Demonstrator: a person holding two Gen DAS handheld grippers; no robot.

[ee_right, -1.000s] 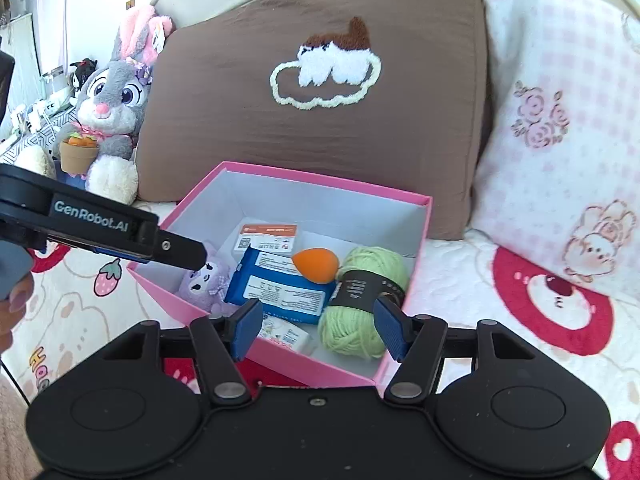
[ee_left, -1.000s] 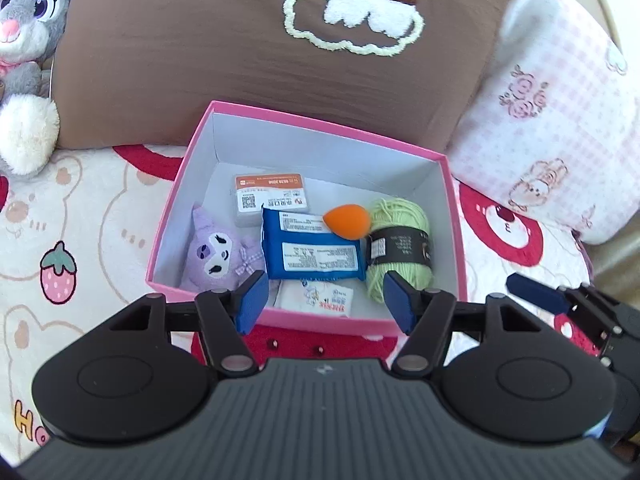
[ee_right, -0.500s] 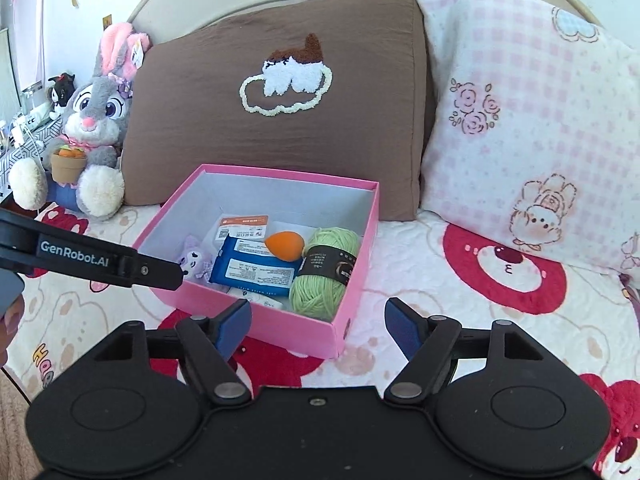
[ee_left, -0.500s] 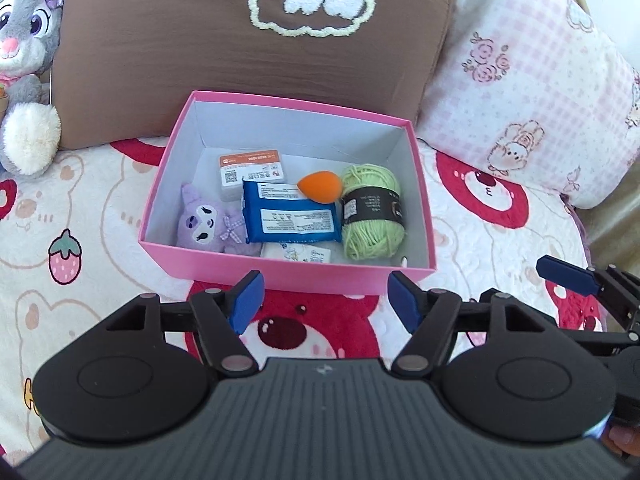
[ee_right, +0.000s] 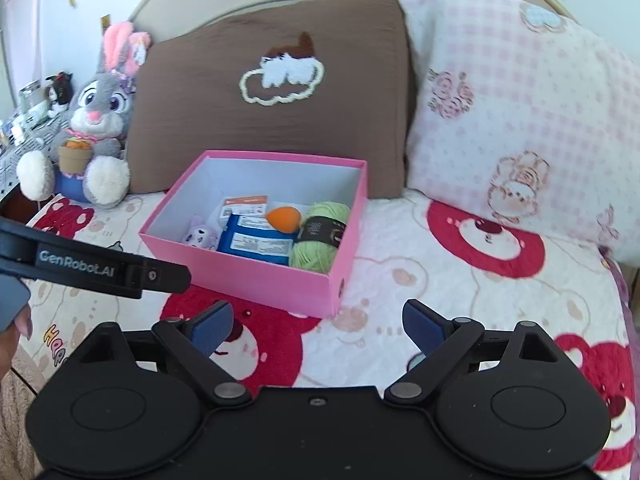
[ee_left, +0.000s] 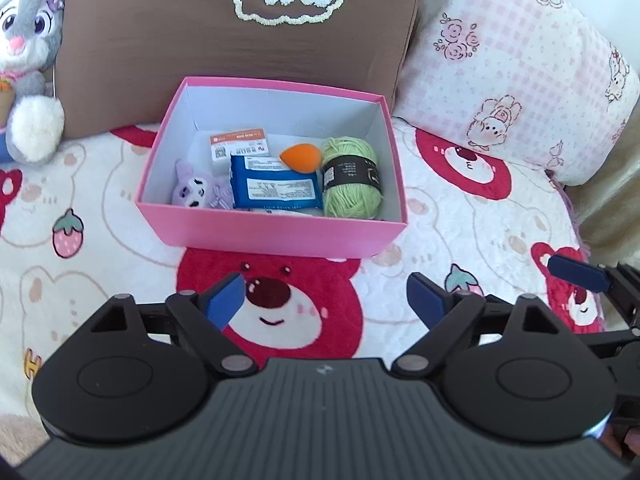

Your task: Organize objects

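- I see a bedspread [ee_left: 460,220] printed with red bears and strawberries filling the near ground in both wrist views.
- At the far edge a brown pillow [ee_left: 224,52] leans upright, with a pink checked pillow [ee_left: 516,68] to its right and a grey rabbit plush [ee_right: 96,120] to its left.
- The pink box [ee_left: 272,236] sits on the bedspread just in front of the brown pillow, lid off, its long axis running left to right.
- Inside, at the right end, a green yarn ball [ee_left: 352,180] lies with its long axis near to far, a black band around its middle.
- A blue packet [ee_left: 276,188] lies flat in the middle, long axis left to right, label up.
- A purple plush toy [ee_left: 196,192] sits at the left end, face toward me.
- An orange sponge [ee_left: 300,156] lies behind the packet, its tip pointing left; an orange-topped card [ee_left: 240,144] lies at the far left of it.
- My left gripper [ee_left: 326,300] hangs near the box, well clear of it, jaws opening with nothing between them.
- My right gripper [ee_right: 318,326] is likewise near and off the box, jaws opening, empty.
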